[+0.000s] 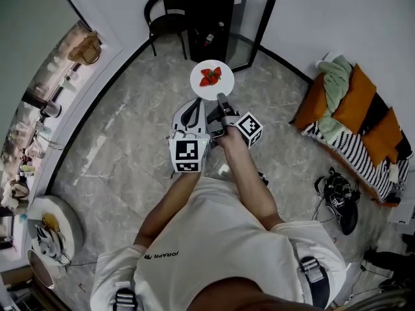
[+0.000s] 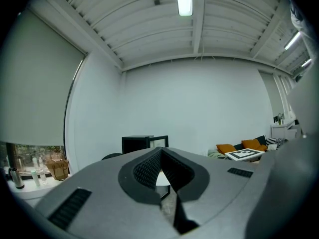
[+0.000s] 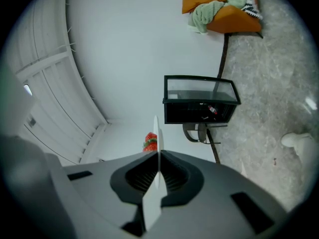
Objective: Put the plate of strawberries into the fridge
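A white plate carries red strawberries; I hold it out over the floor in front of me. My right gripper is shut on the plate's near rim. In the right gripper view the plate stands edge-on between the pads, with the strawberries on its left side. My left gripper is just left of the right one, shut with nothing in it. Ahead, the small black fridge stands with its glass door swung open; a bottle shows inside the fridge.
A black chair stands left of the fridge. A sofa with orange cushions and a striped blanket lines the right wall, with dark shoes on the marble floor near it. A window ledge with small items runs along the left.
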### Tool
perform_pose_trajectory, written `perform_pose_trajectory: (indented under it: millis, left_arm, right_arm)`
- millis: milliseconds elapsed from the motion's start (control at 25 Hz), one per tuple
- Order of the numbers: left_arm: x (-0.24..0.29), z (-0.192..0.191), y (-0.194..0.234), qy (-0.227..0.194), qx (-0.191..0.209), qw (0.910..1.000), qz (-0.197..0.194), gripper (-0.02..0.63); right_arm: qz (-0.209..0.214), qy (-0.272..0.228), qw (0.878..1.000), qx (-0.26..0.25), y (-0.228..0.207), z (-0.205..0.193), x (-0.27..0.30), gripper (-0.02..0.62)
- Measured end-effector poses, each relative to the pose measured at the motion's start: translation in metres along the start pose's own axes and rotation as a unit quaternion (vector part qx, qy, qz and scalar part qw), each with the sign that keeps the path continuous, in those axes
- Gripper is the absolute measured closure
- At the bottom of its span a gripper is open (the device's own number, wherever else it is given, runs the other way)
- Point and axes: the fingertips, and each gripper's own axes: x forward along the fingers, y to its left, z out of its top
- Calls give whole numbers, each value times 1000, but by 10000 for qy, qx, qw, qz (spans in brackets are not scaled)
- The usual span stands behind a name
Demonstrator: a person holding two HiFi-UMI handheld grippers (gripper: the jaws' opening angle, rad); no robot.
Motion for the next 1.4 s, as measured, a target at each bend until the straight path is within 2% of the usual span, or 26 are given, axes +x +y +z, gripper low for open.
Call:
perform_pose_trajectory:
  millis: [560, 840, 1000, 1400]
  left_arm:
    - [95, -11, 45, -103, -134, 9998, 53, 603]
    - [168, -1, 108, -74, -393, 9990, 174, 603]
    - [207, -1, 129, 29, -346, 9991, 230, 603]
    - [285, -1, 173, 86, -353, 9993, 25, 603]
  right_arm:
    - [1, 135, 9998, -155, -17, 26, 101, 574]
    - [-104, 130, 9997, -152, -11, 36, 189, 574]
    - [-67, 96, 9997, -192, -6, 48, 230, 574]
    - [-188, -35, 9997, -147, -11, 63, 315, 574]
